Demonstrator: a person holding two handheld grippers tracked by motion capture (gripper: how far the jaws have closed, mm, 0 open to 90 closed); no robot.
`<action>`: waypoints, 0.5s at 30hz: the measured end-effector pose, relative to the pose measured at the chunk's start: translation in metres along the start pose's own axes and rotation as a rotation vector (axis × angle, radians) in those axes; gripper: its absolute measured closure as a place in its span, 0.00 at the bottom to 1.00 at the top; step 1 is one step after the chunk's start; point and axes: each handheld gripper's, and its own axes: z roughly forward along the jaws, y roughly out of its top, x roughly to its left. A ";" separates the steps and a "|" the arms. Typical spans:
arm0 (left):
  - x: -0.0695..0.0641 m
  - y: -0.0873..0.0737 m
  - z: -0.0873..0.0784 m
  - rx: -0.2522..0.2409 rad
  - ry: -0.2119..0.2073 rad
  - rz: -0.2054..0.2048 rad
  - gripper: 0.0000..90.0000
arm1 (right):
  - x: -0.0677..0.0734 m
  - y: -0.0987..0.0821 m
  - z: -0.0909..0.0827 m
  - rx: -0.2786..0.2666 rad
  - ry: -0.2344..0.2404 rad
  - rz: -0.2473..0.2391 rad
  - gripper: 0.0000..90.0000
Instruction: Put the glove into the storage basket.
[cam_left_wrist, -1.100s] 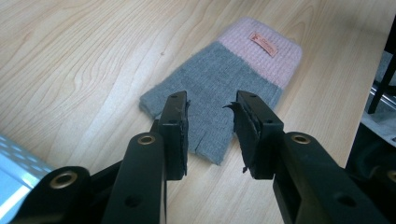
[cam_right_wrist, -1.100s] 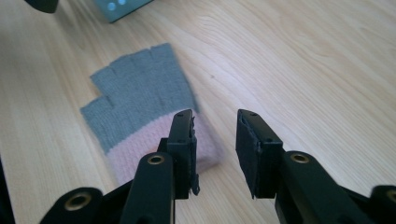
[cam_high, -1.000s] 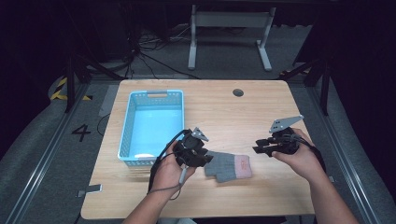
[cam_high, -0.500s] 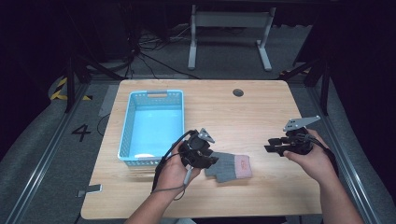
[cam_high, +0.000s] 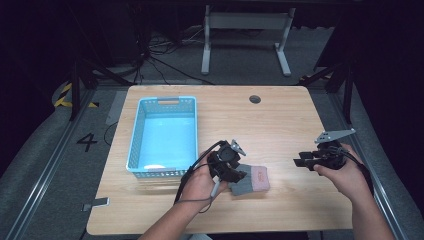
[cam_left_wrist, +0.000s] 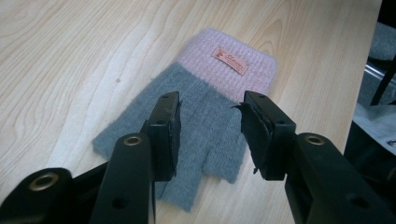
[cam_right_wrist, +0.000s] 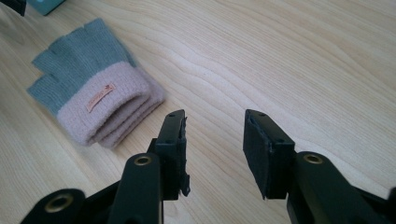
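A grey fingerless glove (cam_high: 254, 179) with a pink cuff lies flat on the wooden table (cam_high: 280, 125), near the front. In the right gripper view the glove (cam_right_wrist: 93, 93) looks like a stacked pair. My left gripper (cam_high: 239, 176) hovers over its grey finger end. Its jaws have just been opening, and in the left gripper view the gripper (cam_left_wrist: 211, 102) straddles the glove (cam_left_wrist: 224, 70) without its pads pressing on it. My right gripper (cam_high: 300, 161) stands to the right of the glove over bare wood. Its jaws have also just been opening, and the gripper (cam_right_wrist: 215, 121) has nothing between them.
A light blue plastic basket (cam_high: 162, 101) stands on the left half of the table, just left of my left hand. A round cable hole (cam_high: 255, 99) sits near the far edge. Beyond the table are a dark floor, cables and a metal stand.
My right gripper has drawn away to the right of the glove and its jaws are wider. My left gripper has shifted right over the glove's grey end. The glove has stayed put.
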 end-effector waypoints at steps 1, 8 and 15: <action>0.000 0.001 0.002 0.004 0.001 0.003 0.64 | -0.001 -0.001 0.001 0.001 -0.001 0.001 0.67; 0.009 -0.004 0.016 0.047 0.004 0.047 0.57 | -0.003 -0.002 0.005 0.014 0.006 -0.001 0.67; 0.010 -0.006 0.028 0.053 0.041 0.076 0.48 | -0.005 -0.004 0.013 0.031 0.018 -0.003 0.66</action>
